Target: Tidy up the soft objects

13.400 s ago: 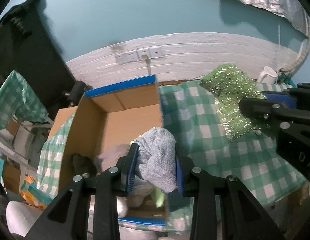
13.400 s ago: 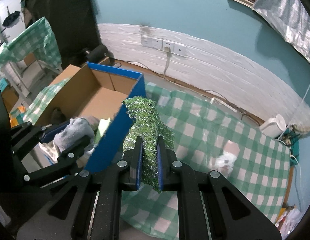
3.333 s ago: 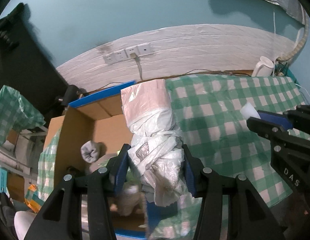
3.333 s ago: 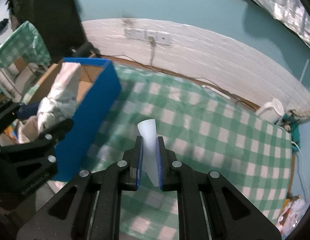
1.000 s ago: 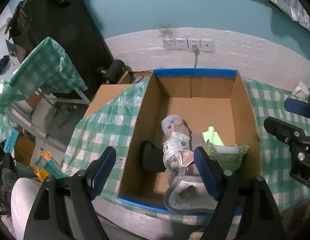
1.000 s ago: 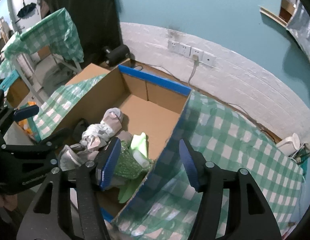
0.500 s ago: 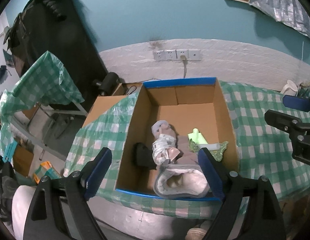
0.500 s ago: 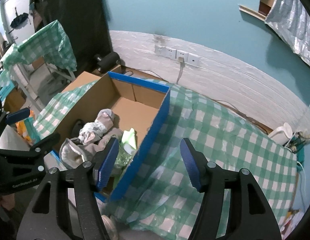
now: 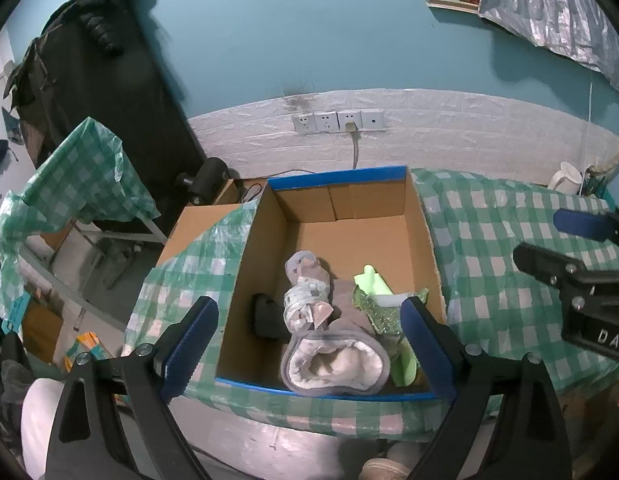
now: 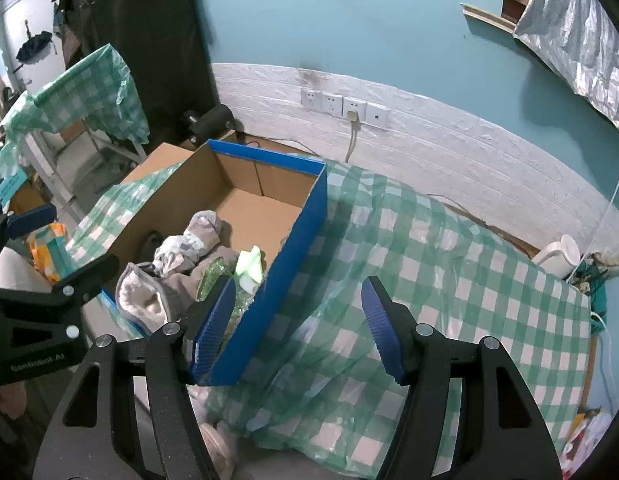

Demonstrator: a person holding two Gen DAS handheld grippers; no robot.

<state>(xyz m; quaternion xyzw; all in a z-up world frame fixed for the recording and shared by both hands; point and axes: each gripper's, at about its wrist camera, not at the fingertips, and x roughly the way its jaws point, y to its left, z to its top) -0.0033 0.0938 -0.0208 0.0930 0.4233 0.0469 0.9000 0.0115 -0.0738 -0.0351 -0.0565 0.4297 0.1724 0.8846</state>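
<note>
Soft things lie heaped in the cardboard box (image 9: 245,280), directly ahead of and below the left gripper (image 9: 309,344), whose empty jaws are opening wide. The right gripper (image 10: 297,328) (nothing held, jaws apart) hangs over the box's blue wall and the checked tablecloth (image 10: 449,280).

Matt brown cardboard box (image 9: 425,240) holds a fleecy grey slipper (image 9: 335,364); glossy plastic checked tablecloth (image 10: 449,280) covers the table.

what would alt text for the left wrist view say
An open cardboard box with blue edges holds a pile of soft things, a fleece-lined grey slipper nearest. The empty left gripper hangs above it, jaws opening, over a green checked tablecloth.
</note>
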